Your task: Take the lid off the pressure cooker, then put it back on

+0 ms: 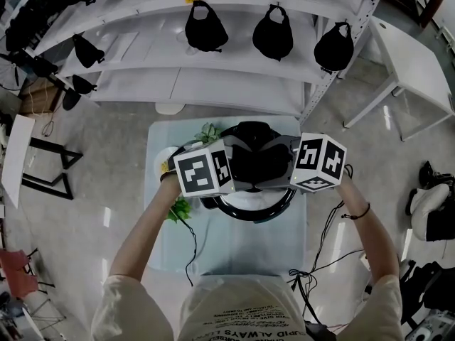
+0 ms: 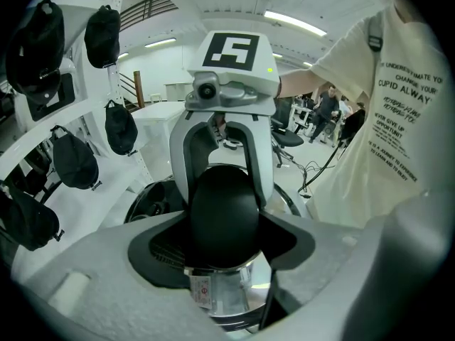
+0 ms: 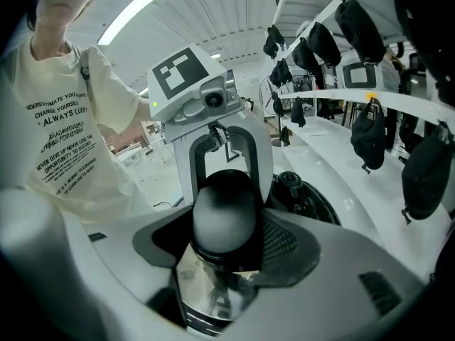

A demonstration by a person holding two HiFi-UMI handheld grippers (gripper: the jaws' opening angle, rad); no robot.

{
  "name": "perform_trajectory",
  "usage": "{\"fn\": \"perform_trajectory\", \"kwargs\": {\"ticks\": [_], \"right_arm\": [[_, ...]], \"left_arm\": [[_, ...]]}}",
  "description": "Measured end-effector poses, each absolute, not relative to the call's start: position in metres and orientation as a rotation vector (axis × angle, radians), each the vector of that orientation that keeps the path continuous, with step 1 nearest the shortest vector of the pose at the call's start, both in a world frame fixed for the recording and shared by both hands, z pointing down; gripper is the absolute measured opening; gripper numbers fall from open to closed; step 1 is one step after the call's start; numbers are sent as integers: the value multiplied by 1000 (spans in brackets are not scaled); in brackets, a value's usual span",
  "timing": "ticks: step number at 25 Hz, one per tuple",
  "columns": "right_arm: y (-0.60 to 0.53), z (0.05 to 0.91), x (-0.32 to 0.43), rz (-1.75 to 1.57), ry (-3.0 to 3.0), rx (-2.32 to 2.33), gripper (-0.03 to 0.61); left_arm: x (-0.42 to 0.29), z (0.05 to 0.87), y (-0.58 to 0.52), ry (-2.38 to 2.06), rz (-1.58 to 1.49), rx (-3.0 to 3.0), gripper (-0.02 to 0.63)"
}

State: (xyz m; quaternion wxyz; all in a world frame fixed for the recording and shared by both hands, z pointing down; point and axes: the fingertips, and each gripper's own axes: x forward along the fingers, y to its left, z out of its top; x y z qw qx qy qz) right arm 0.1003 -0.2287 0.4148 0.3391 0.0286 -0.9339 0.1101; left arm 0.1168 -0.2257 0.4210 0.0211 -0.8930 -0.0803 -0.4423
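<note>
**Head view.** Shelving hung with black caps stands just beyond the small table. A green plant crowds its far left corner, and cables trail off its near right edge. The only bare tabletop is on your near side. Your left gripper and right gripper face each other over the pressure cooker, with the black lid between the marker cubes.

**Left gripper view.** The jaws are clamped on a black rounded handle. Below it is bright steel bearing a sticker. The right gripper's fingers arch round the far side.

**Right gripper view.** The jaws are closed on the same handle. A small valve knob sits on the black top just beside it, on the shelf side. You cannot tell whether the lid is seated.
</note>
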Motion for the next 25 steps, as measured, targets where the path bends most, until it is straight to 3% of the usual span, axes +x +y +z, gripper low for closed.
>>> {"fn": "perform_trajectory", "kwargs": {"ticks": [25], "right_arm": [[-229,411,105,177,-2441,299,295]], "left_arm": [[112,411,-229,88,-1143,-2751,293]]}}
